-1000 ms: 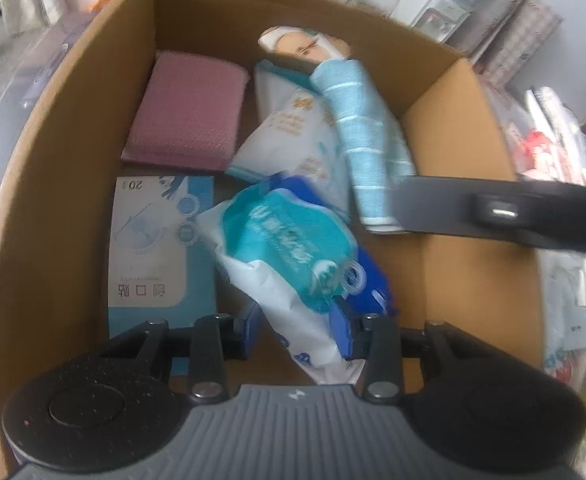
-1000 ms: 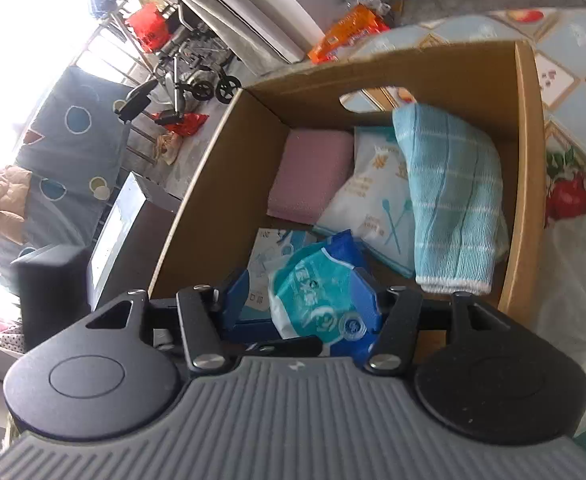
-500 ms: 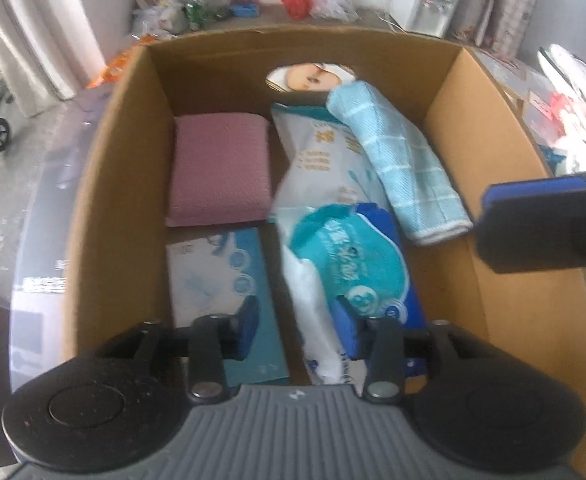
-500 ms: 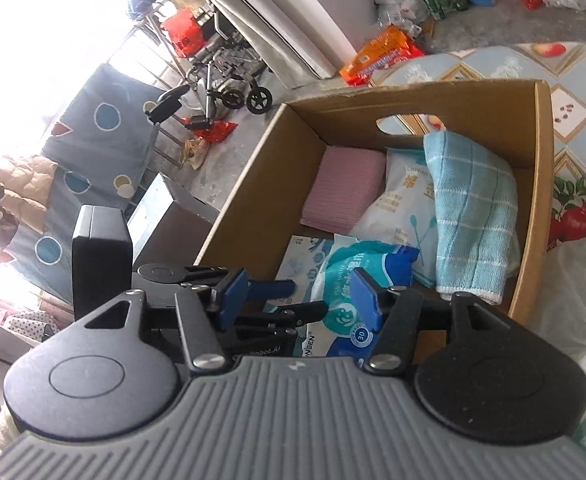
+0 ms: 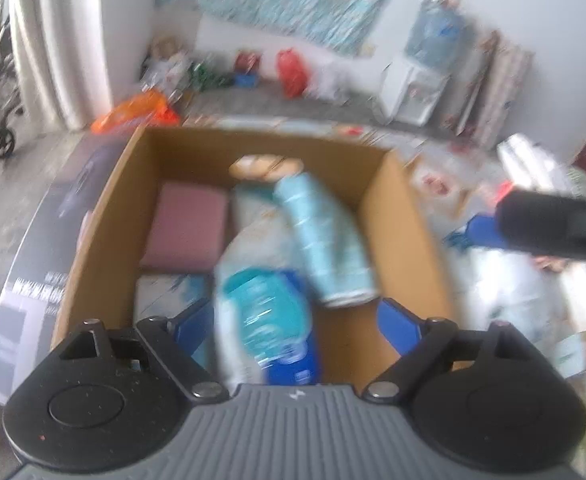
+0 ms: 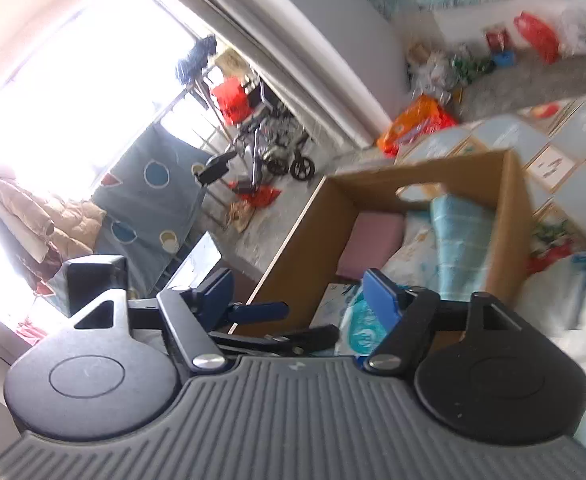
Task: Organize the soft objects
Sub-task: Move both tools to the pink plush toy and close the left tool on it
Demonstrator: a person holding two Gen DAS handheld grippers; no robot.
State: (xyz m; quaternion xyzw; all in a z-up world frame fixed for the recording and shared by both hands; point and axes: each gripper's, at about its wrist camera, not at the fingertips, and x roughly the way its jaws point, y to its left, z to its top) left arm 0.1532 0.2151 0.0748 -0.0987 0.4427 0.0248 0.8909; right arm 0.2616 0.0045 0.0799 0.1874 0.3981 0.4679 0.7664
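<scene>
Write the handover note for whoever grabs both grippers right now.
Left gripper: open, jaws have just been opening, holding nothing; the blue wipes pack lies loose below them in the cardboard box.
Right gripper: open, jaws have just been opening, nothing gripped, beside the box.
In the box: pink cloth at the back left, rolled teal towel leaning on the white packet, flat packet at the front left.
Done: wipes pack dropped in.
Left: I cannot tell what else outside the box belongs in it; check the cluttered table on the right.
</scene>
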